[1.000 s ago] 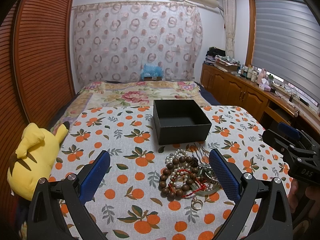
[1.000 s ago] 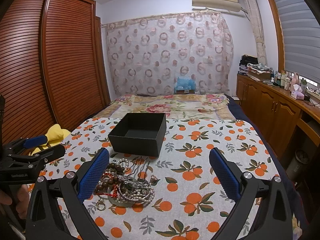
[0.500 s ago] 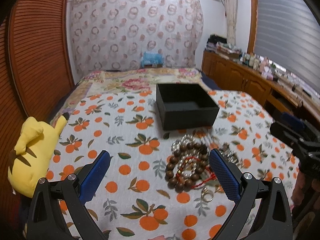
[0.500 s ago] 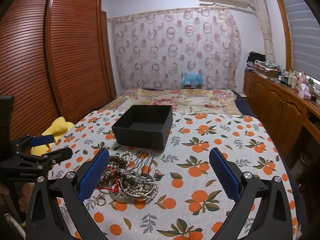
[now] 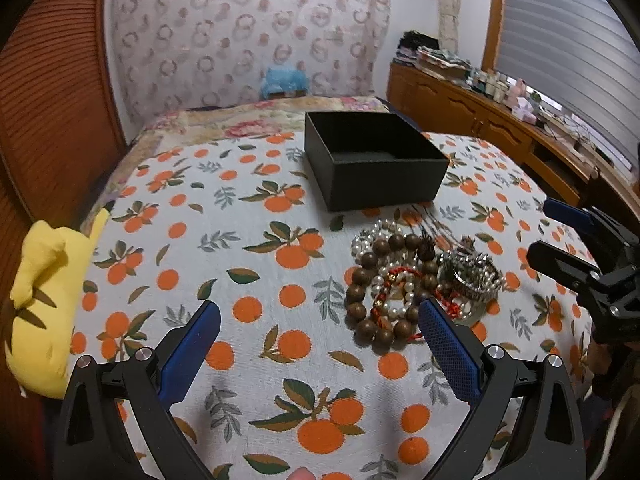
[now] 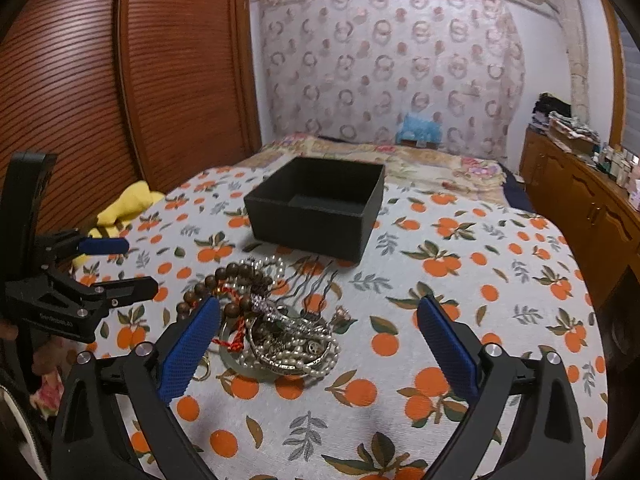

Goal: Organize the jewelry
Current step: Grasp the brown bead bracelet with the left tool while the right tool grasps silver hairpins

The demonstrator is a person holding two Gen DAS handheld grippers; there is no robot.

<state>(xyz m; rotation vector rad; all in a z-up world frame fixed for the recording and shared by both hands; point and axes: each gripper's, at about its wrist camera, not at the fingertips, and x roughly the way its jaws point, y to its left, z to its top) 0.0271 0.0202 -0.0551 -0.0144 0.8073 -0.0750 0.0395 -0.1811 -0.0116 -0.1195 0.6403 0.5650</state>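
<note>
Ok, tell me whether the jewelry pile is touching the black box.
Apart. In the left wrist view a strip of orange-print cloth shows between the black box and the jewelry pile; only thin hairpins reach toward the box.

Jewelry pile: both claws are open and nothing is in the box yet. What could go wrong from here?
1. The jewelry pile looks tangled: wooden beads, pearls and a red cord overlap, so lifting one piece may drag others.
2. Thin hairpins lie flat on the cloth and may slip from the right claw.
3. The box sits on soft bedding and could tip if its rim is bumped.
</note>
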